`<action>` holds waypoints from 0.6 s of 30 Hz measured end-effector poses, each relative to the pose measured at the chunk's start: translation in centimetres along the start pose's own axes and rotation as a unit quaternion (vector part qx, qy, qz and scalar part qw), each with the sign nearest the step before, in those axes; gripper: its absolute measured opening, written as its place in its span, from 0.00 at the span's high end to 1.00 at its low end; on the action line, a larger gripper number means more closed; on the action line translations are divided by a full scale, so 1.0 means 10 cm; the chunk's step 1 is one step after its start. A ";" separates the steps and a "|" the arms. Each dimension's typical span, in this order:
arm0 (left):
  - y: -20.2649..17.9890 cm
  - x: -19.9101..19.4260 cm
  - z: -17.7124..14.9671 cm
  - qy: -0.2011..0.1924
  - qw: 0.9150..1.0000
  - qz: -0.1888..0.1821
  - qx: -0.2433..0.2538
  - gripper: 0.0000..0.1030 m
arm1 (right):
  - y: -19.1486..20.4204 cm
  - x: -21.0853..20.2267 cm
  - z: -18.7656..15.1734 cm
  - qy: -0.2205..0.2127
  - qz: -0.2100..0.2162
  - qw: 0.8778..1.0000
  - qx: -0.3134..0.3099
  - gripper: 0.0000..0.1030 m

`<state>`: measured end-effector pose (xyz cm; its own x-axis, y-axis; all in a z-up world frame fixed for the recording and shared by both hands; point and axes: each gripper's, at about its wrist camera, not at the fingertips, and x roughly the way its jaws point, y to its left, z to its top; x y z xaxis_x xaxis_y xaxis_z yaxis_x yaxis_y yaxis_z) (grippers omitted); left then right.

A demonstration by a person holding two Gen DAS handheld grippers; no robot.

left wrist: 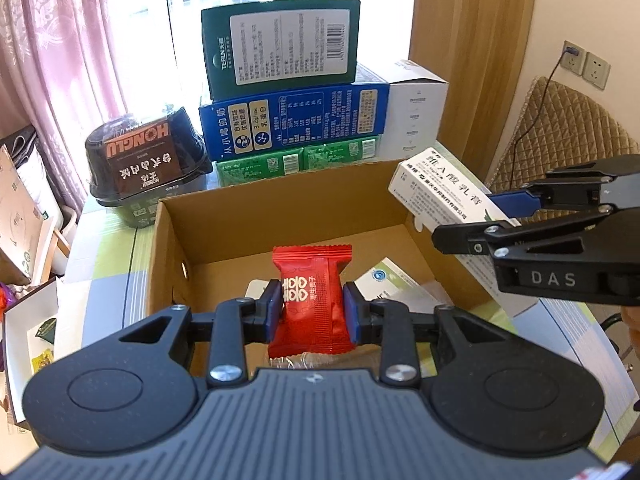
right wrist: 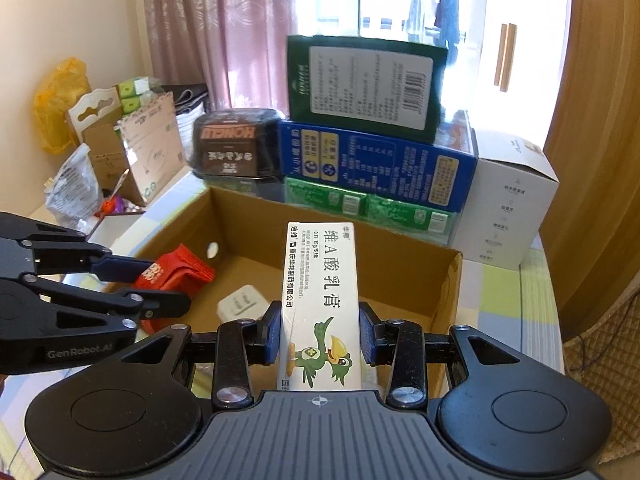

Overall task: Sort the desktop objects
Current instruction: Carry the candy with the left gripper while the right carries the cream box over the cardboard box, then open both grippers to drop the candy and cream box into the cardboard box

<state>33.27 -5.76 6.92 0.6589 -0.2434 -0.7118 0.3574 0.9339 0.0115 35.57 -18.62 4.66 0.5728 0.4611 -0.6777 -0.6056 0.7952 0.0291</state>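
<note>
My left gripper (left wrist: 311, 312) is shut on a red snack packet (left wrist: 312, 300), held over the open cardboard box (left wrist: 280, 216). The right gripper (right wrist: 320, 336) is shut on a long white ointment carton (right wrist: 318, 300) with a green bird on it, also above the box. In the left wrist view the carton (left wrist: 436, 188) hangs over the box's right wall, held by the right gripper (left wrist: 476, 220). From the right wrist view the left gripper (right wrist: 152, 284) and the packet (right wrist: 176, 276) sit over the box's left side. A small white box (right wrist: 242, 304) lies on the box floor.
Behind the box stand stacked cartons: dark green (left wrist: 280, 46) on blue (left wrist: 294, 122) on green packs (left wrist: 296, 160), with a white box (left wrist: 416, 116) on the right. A black food bowl (left wrist: 146, 160) sits at back left. A white leaflet (left wrist: 388, 284) lies inside the box.
</note>
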 end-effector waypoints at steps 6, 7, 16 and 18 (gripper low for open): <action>0.03 0.31 0.04 0.010 1.000 -0.002 -0.007 0.73 | -0.19 0.27 -0.06 0.017 -0.002 1.000 0.020 0.66; 0.03 0.37 0.04 0.014 1.000 -0.003 -0.007 0.73 | -0.23 0.31 -0.06 0.021 0.000 0.999 0.026 0.66; -0.04 0.74 0.02 0.028 0.999 -0.018 -0.015 0.73 | -0.38 0.55 -0.09 0.035 0.005 0.998 0.044 0.66; -0.02 0.80 0.03 0.030 0.999 -0.023 -0.027 0.72 | -0.40 0.58 -0.11 0.038 0.008 0.998 0.048 0.66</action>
<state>38.61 -7.97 1.44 0.6014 -0.2710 -0.7516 0.3479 0.9357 -0.0590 40.74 -19.52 -0.20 0.5176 0.4466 -0.7298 -0.5570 0.8234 0.1088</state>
